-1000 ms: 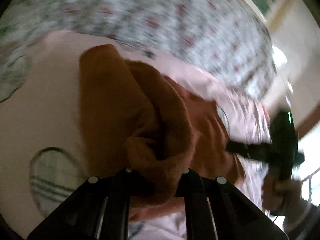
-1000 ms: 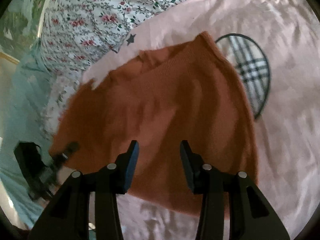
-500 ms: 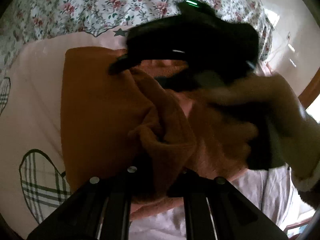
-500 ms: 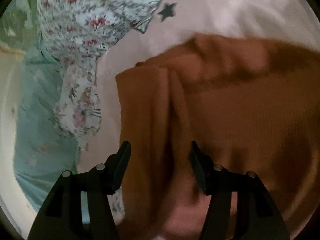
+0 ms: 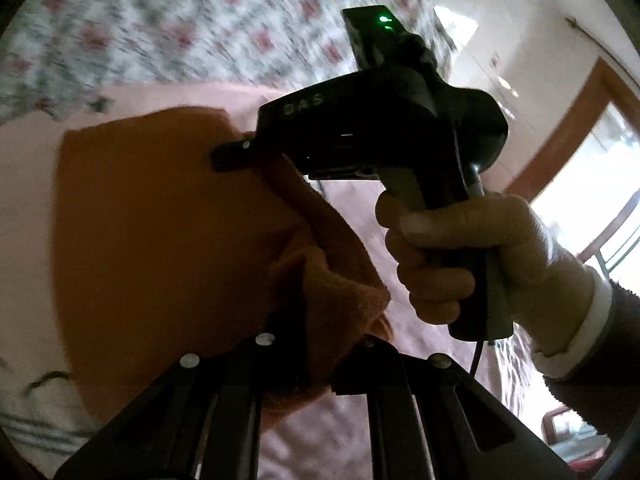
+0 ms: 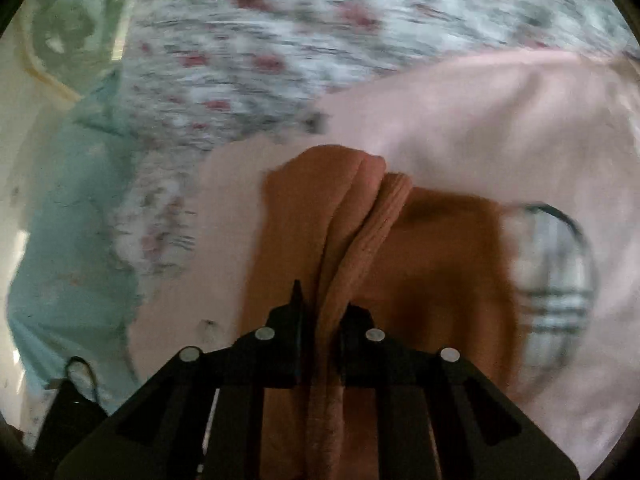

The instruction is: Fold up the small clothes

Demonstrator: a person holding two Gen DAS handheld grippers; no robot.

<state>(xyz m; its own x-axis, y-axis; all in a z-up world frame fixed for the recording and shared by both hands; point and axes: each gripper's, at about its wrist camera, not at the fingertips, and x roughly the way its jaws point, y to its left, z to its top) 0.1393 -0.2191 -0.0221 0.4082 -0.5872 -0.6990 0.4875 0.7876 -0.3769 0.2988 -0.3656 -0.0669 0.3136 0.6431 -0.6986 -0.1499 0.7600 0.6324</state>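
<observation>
Two grippers, left gripper (image 5: 316, 364) and right gripper (image 6: 322, 320), clamp one orange garment (image 6: 420, 264)

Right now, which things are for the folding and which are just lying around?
For the folding:
- rust-orange knitted garment
- left gripper, shut on it
- right gripper, shut on it

Just lying around:
- pale pink sheet with a plaid patch
- floral bedcover
- light blue cloth

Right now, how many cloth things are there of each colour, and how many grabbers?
Orange garment: 1
Pink sheet with a plaid patch: 1
Flowery cover: 1
Pale green cloth: 1
Grabbers: 2, the left gripper and the right gripper, both pinching the orange garment
Total: 6
</observation>
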